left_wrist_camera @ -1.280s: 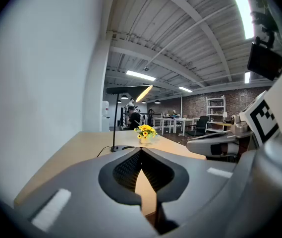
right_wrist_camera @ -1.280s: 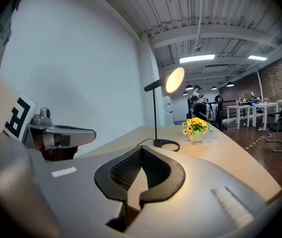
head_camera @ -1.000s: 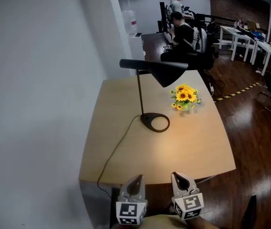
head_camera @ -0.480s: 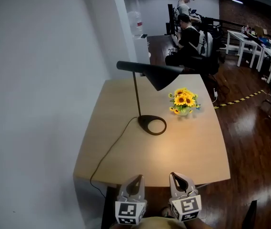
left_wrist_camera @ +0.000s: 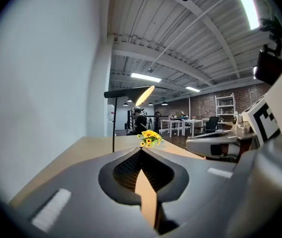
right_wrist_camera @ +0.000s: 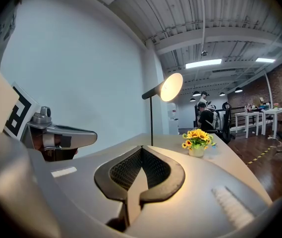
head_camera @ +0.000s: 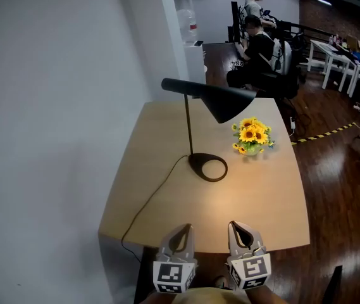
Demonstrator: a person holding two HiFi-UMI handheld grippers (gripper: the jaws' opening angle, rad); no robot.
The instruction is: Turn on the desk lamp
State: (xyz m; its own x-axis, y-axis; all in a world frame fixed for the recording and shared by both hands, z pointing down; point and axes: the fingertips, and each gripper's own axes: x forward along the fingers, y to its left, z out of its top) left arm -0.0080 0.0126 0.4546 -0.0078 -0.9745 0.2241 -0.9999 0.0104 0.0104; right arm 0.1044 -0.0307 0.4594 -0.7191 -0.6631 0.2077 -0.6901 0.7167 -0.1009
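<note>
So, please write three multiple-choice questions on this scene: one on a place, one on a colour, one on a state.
1. Seen from the head view, where do the flowers stand from the lamp base?
A) right of it and farther away
B) left of it, at the wall
C) on top of it

2. What colour are the flowers?
A) red
B) yellow
C) white

3. How are the left gripper and right gripper?
A) both shut, empty
B) both open
C) right shut on the cord

Key: 1 A, the head view shows them right of and beyond the base. 2 B, the petals are yellow. 3 A, each gripper view shows jaws together with nothing between.
</note>
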